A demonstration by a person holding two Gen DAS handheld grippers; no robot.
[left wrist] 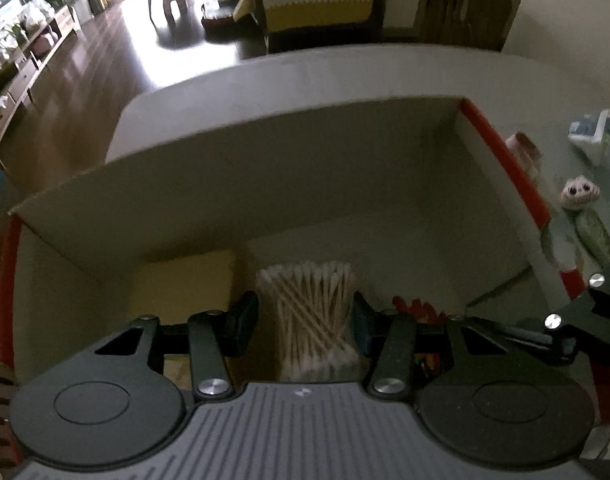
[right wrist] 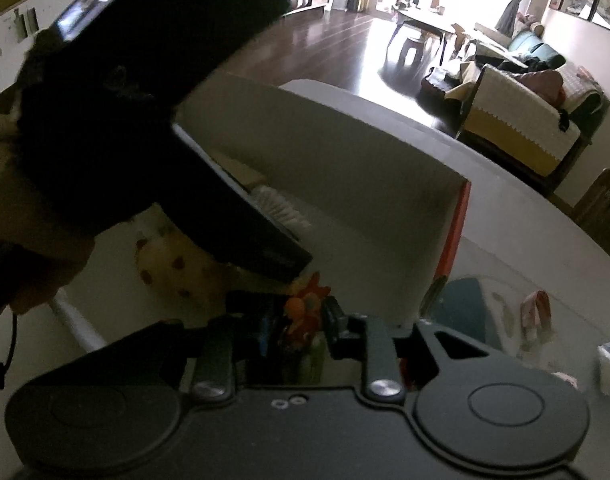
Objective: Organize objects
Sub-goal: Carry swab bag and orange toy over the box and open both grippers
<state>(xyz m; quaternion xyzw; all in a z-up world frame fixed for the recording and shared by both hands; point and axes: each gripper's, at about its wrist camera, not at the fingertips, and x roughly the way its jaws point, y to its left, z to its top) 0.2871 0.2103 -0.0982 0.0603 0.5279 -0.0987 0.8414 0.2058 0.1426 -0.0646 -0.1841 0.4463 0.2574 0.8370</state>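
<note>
Cardboard box (left wrist: 345,184) with red edging stood open on the bench (left wrist: 565,148), the largest item in view. Inside it, the left tongs (left wrist: 303,320) were closed on a clear pack of cotton swabs (left wrist: 309,312), gripped across its mid-section. Judged light, slightly yielding and slick-walled, the pack called for a moderate squeeze at that point. The right tongs (right wrist: 295,322) were narrowed upon a small orange toy (right wrist: 305,312) at the box's near edge, judged light and firm.

both wrist views sit close above the open cardboard box (left wrist: 345,184), facing forward and down; right view also shares its far wall (right wrist: 345,168)
</note>
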